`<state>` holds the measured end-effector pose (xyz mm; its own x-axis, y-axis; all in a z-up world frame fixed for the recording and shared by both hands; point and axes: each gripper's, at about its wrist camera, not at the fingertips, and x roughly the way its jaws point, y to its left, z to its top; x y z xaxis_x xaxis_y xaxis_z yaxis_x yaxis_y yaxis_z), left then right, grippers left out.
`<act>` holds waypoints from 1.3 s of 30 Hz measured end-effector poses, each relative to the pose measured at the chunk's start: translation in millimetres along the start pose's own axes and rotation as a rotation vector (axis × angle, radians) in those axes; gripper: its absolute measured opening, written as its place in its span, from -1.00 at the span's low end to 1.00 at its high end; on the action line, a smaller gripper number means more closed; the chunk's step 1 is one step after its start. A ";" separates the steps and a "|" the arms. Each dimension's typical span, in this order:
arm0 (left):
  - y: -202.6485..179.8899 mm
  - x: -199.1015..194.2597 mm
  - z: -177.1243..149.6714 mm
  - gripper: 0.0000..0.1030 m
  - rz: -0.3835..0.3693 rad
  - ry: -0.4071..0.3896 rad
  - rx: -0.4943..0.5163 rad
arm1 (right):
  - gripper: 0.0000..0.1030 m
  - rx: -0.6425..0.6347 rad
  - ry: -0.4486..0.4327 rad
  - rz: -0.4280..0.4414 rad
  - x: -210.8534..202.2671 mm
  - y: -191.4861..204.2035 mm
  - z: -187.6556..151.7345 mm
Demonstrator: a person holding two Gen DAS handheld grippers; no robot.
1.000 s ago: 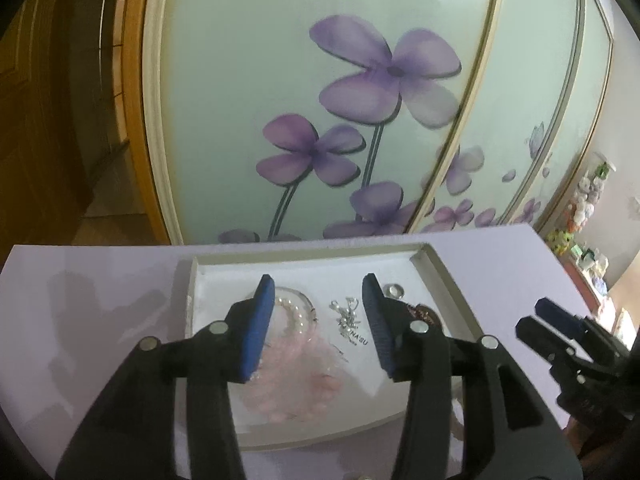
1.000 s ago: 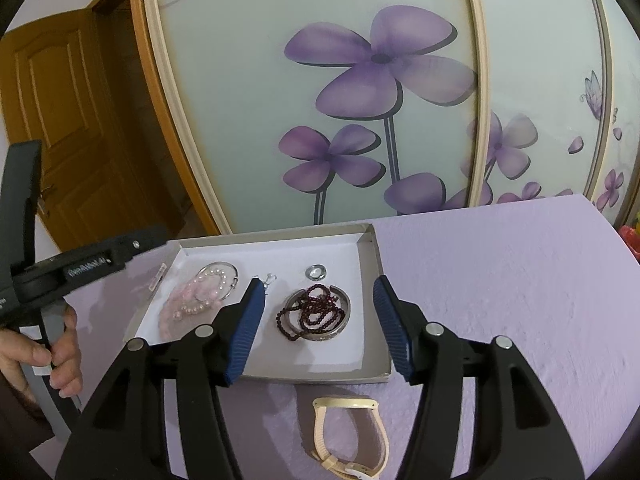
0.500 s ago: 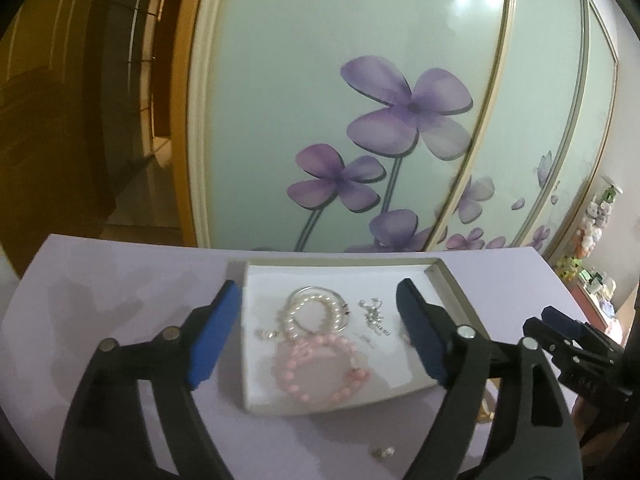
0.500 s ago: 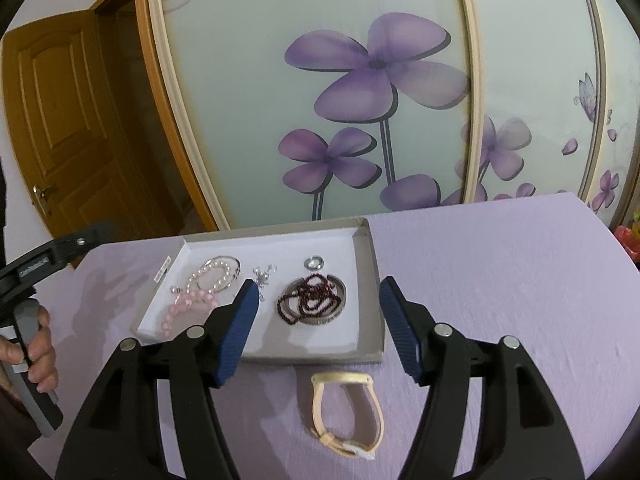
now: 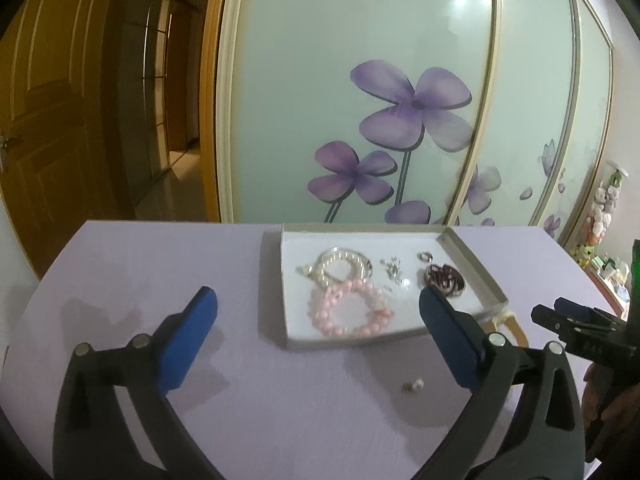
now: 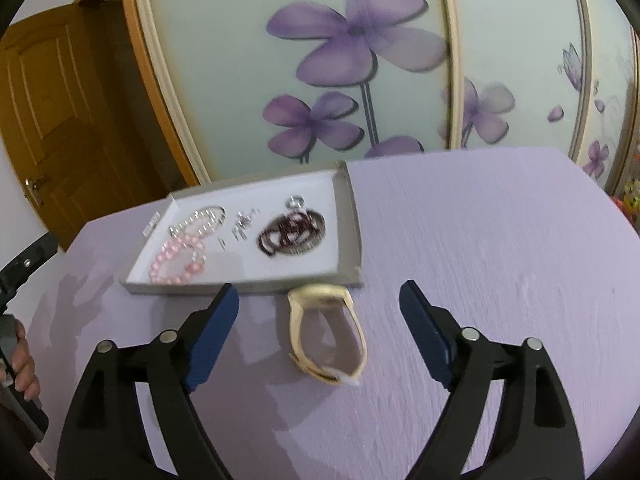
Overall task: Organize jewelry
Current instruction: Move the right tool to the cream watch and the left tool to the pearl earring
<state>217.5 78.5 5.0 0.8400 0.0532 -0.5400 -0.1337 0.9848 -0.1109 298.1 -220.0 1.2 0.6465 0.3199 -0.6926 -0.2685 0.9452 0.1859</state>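
A grey tray [image 5: 277, 280] with a white floor holds a pink bead bracelet [image 5: 348, 316], a pearl bracelet [image 5: 340, 266], a silver charm [image 5: 392, 269], a ring [image 5: 425, 256] and dark red beads [image 5: 442, 278]. My left gripper [image 5: 316, 296] hovers in front of the tray, its jaws opening, nothing between them. A tiny stud [image 5: 413, 386] lies on the cloth beneath it. In the right wrist view a cream watch [image 6: 326, 332] lies just in front of the tray [image 6: 348, 224]. My right gripper [image 6: 318, 288] hangs over the watch with its jaws opening, the pads clear of it.
The table [image 6: 500, 240] wears a purple cloth and ends close behind the tray. Sliding doors [image 5: 360, 80] painted with purple flowers stand behind it. A wooden door [image 6: 48, 100] is at the left. A person's hand [image 6: 24, 360] grips the left tool's handle.
The left gripper has drawn back from the tray and spread wide, leaving the pink bracelet lying inside. The right gripper has widened and sunk closer to the cream watch.
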 end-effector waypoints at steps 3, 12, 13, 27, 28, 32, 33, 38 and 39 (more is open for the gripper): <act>3.3 0.5 -10.5 0.96 -0.010 0.026 -0.024 | 0.77 0.004 0.025 -0.009 6.6 -1.4 -7.3; 8.7 4.5 -29.8 0.96 -0.004 0.072 -0.070 | 0.81 -0.022 0.069 -0.023 19.3 5.1 -19.8; 8.9 4.7 -30.7 0.96 -0.002 0.073 -0.071 | 0.81 -0.023 0.070 -0.026 20.1 5.4 -20.1; 7.4 10.2 -35.9 0.96 -0.004 0.095 -0.075 | 0.81 -0.014 0.137 -0.059 39.5 3.5 -21.6; 6.8 10.6 -36.6 0.96 -0.008 0.098 -0.075 | 0.81 -0.013 0.144 -0.061 41.5 3.4 -21.5; 4.1 12.5 -38.7 0.96 -0.018 0.108 -0.074 | 0.81 -0.030 0.174 -0.073 52.5 6.3 -20.8; 3.5 13.0 -39.3 0.96 -0.020 0.111 -0.073 | 0.80 -0.036 0.180 -0.079 54.7 7.3 -21.3; -1.4 14.7 -43.5 0.96 -0.027 0.129 -0.065 | 0.60 -0.038 0.181 -0.087 59.2 7.1 -20.7; -2.6 15.1 -44.0 0.96 -0.030 0.133 -0.063 | 0.59 -0.038 0.180 -0.088 59.5 7.1 -20.3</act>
<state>207.4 69.5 -39.6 0.7678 -0.0023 -0.6407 -0.1458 0.9731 -0.1783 320.2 -195.5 -52.8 0.5311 0.2163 -0.8192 -0.2453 0.9647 0.0956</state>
